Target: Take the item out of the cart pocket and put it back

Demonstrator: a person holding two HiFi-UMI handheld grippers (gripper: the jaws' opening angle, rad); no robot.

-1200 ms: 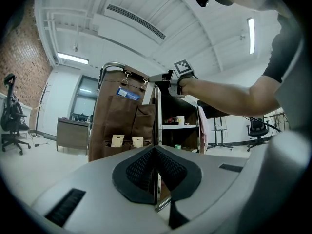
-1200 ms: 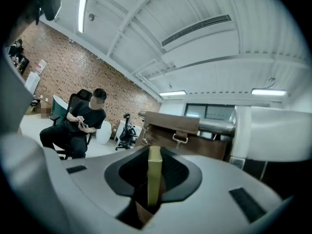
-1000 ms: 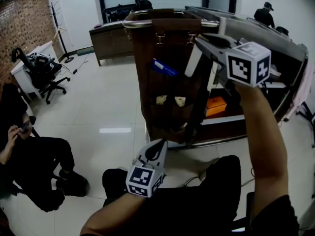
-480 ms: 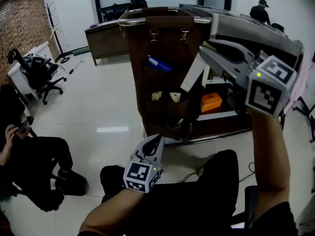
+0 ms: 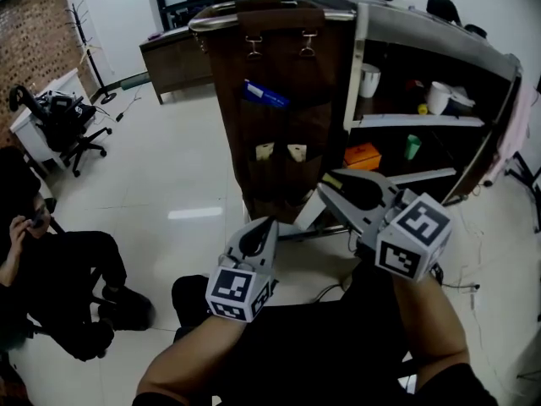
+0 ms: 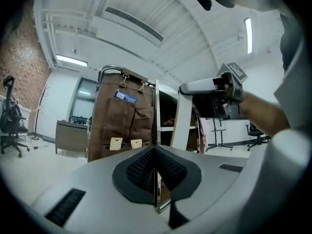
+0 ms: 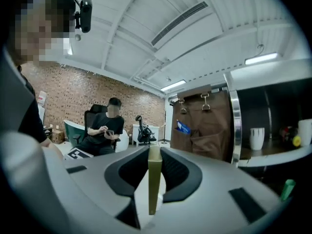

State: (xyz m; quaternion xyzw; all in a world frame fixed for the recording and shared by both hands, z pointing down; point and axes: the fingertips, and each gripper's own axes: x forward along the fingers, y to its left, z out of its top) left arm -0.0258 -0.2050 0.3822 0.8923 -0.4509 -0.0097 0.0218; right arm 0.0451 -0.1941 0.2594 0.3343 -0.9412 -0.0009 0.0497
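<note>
Head view looks down on my two grippers, held low in front of the cart (image 5: 439,42), whose near end carries a brown pocket panel (image 5: 279,125) clipped to the top rail. My right gripper (image 5: 334,194) is clenched on the flat item (image 5: 309,215), a slim pale box that sticks out past the jaws and slants down to the left, near the bottom edge of the panel as seen from above. It is out of every pocket. In the right gripper view I see the item edge-on, a thin olive strip pinched upright between the two dark pads, with the panel standing off to the right behind it. My left gripper (image 5: 269,223) sits lower and to the left, with nothing in it. In its own view the pads are pressed together along a single line. A blue packet (image 5: 265,94) pokes out of an upper pocket, and two beige tags (image 5: 265,151) show at the lower pockets. On the cart's shelves stand a white cup (image 5: 368,79) and an orange box (image 5: 362,156). A seated person (image 5: 51,269) is on the left, on the pale floor (image 5: 169,176).
</note>
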